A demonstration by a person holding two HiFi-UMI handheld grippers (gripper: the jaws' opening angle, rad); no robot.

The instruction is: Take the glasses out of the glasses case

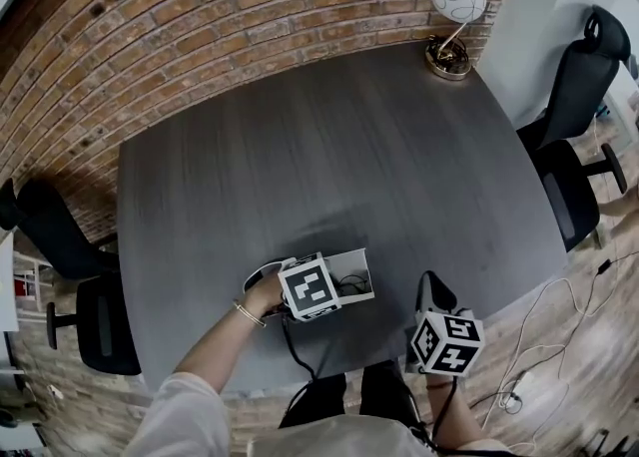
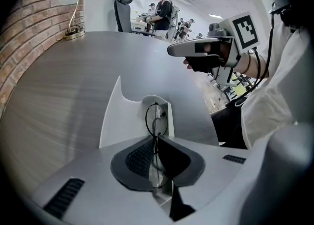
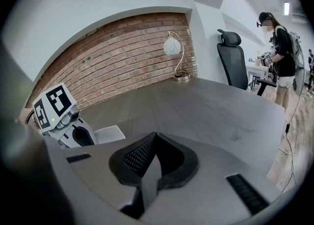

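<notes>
A white glasses case (image 1: 354, 276) lies open near the table's (image 1: 329, 156) front edge. My left gripper (image 1: 327, 292) points steeply down into it. In the left gripper view thin black wire-rimmed glasses (image 2: 156, 119) stand upright in the case (image 2: 117, 117), and the left gripper (image 2: 156, 144) has its pads pressed on the frame. My right gripper (image 1: 431, 291) hovers to the right of the case, apart from it, shut with nothing between its pads (image 3: 142, 157). From the right gripper view the left gripper (image 3: 74, 131) and a flap of the case (image 3: 109, 133) show at the left.
A globe lamp (image 1: 454, 14) stands at the table's far right corner by the brick wall. Black office chairs stand at the right (image 1: 579, 96) and left (image 1: 88, 317). Cables (image 1: 529, 360) trail on the floor at the right. People stand in the background (image 2: 162, 10).
</notes>
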